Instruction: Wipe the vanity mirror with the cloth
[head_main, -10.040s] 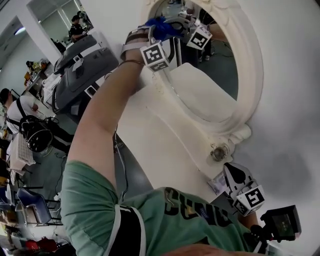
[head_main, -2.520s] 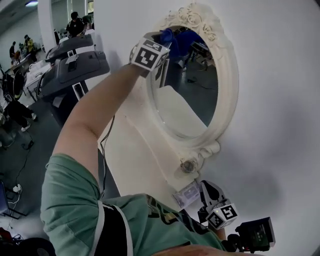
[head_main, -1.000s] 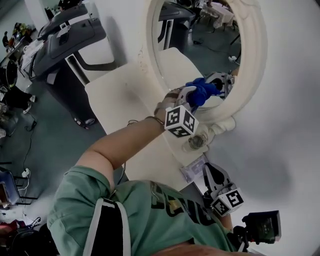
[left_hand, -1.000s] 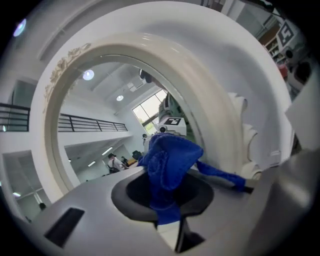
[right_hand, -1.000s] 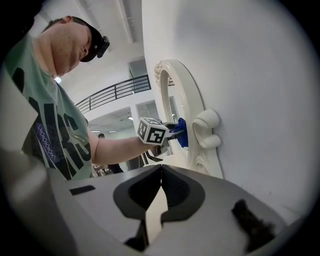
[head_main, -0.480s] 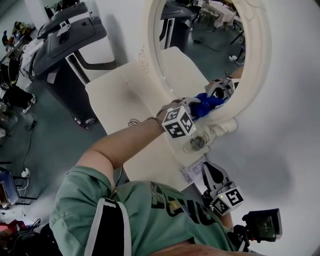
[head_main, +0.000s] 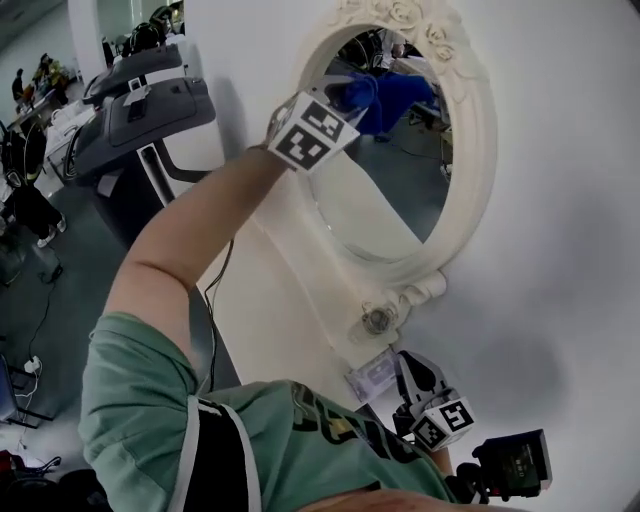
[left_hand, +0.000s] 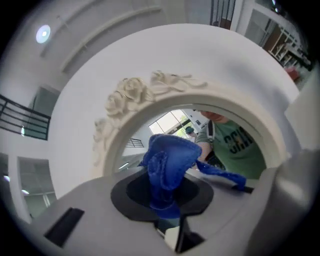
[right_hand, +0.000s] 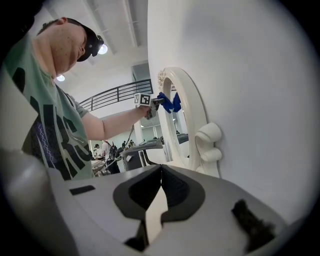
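Note:
An oval vanity mirror (head_main: 385, 190) in a white frame (head_main: 475, 170) carved with roses hangs on a white wall. My left gripper (head_main: 345, 95) is up at the glass's upper left and is shut on a bunched blue cloth (head_main: 362, 95) that lies against the glass. In the left gripper view the cloth (left_hand: 167, 165) bulges out of the left gripper (left_hand: 167, 222), under the rose carving (left_hand: 135, 92). My right gripper (head_main: 410, 365) hangs low beside the person's body, shut and holding nothing. From the right gripper (right_hand: 159, 185) view, the mirror frame (right_hand: 192, 115) and the cloth (right_hand: 172, 102) show side-on.
A white vanity top (head_main: 290, 290) runs below the mirror, with a round knob (head_main: 377, 320) at the frame's foot and a small clear packet (head_main: 370, 377) beside it. Grey treadmill-like machines (head_main: 140, 110) and people stand at the far left.
My left gripper has carried the cloth from the mirror's lower rim up to its upper left. The right gripper has stayed low and shut.

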